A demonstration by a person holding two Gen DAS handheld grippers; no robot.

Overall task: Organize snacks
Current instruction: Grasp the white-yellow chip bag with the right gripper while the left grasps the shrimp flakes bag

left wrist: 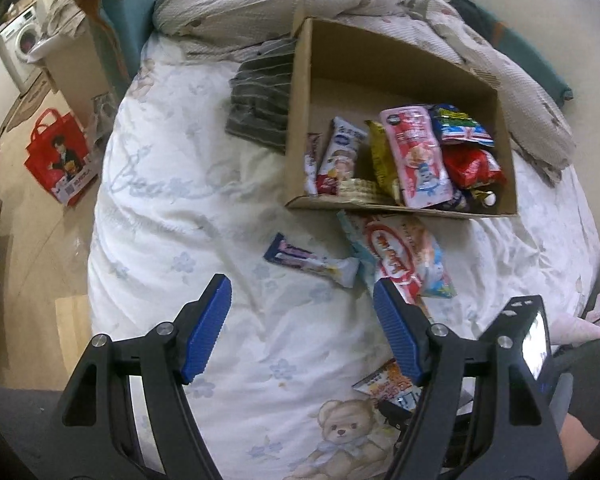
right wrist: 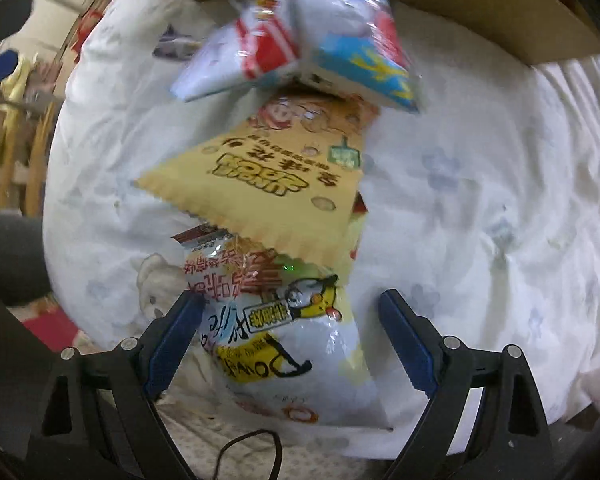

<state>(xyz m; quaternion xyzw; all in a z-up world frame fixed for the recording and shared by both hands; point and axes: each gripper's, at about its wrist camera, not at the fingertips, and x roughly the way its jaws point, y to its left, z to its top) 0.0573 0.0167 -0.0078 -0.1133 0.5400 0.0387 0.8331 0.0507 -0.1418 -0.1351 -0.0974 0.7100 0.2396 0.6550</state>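
The left gripper (left wrist: 302, 300) hangs released over the bed, its blue pads (left wrist: 208, 326) spread wide and nothing between them. The right gripper (right wrist: 292, 320) is also spread, its jaws straddling a white puffed snack bag (right wrist: 284, 344) without visibly pinching it; the left pad sits just beside the bag's edge, the right pad apart from it.

The likely step is picking this bag up for the cardboard box (left wrist: 400, 76), which in the left wrist view sits at about one o'clock and already holds several packets, a pink pouch (left wrist: 416, 156) among them. To do it well, the right gripper should close on the bag's crimped end or a flat edge, not its air-filled belly, which would probably bulge and slip. The yellow popcorn packet (right wrist: 268, 184) overlaps the bag at twelve o'clock, so a straight lift may drag it along; sliding the bag back first would help.

Loose snacks remain outside the box: a red-and-white bag (left wrist: 400, 256) touching the box's near wall, and a small purple-and-white bar (left wrist: 312, 260) at eleven o'clock from the left gripper.

The surface is a soft white sheet (left wrist: 180, 208) printed with flowers and a teddy bear (left wrist: 348, 432), rumpled, so packets sit unevenly. A striped garment (left wrist: 260, 96) lies beside the box, a quilt (left wrist: 260, 4) beyond it. On the floor at nine o'clock stand a red tote bag (left wrist: 58, 156) and, farther off, a washing machine (left wrist: 24, 40).
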